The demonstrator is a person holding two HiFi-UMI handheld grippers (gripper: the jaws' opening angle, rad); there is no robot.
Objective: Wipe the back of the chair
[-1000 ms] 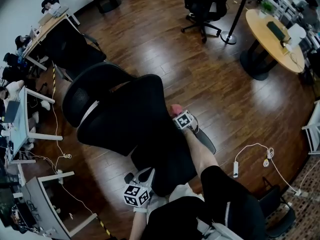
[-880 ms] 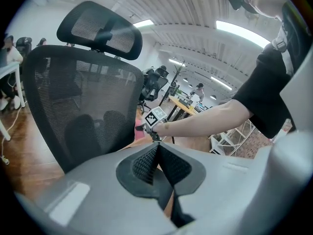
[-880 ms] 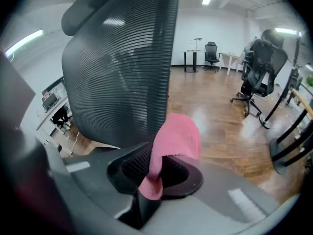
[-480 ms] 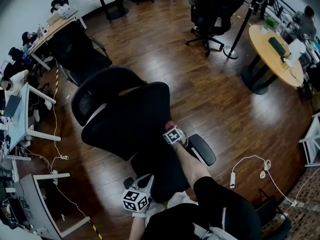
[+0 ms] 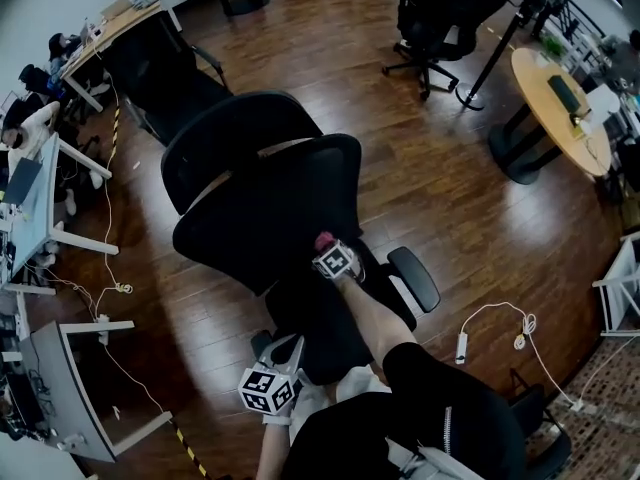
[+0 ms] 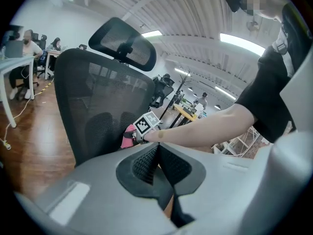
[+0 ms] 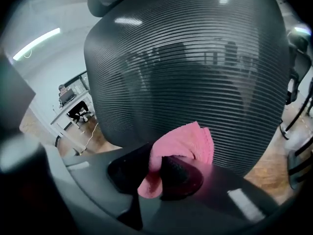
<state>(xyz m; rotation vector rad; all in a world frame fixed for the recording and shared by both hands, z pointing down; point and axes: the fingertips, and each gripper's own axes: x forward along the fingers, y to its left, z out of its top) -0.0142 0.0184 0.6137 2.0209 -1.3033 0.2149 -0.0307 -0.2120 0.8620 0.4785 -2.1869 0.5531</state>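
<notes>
A black mesh office chair's back (image 5: 270,208) with a headrest (image 5: 235,133) fills the middle of the head view. My right gripper (image 5: 325,246) is shut on a pink cloth (image 7: 183,143) and presses it against the lower part of the mesh back (image 7: 195,67). The cloth (image 5: 323,239) shows as a small pink patch at the back's lower right edge. My left gripper (image 5: 282,353) hangs low near the person's body, jaws shut with nothing between them. In the left gripper view (image 6: 157,153) it faces the chair's back (image 6: 98,97) and the cloth (image 6: 128,135).
The chair's armrest (image 5: 413,278) sticks out to the right. Another black chair (image 5: 160,68) stands behind at the left by a desk (image 5: 40,208). More chairs (image 5: 440,13) and a round table (image 5: 555,93) stand far right. A power strip (image 5: 462,346) with cable lies on the wooden floor.
My right gripper with the cloth has slid down and to the left along the chair's back. The head view has shifted, so the chair sits higher in the frame.
</notes>
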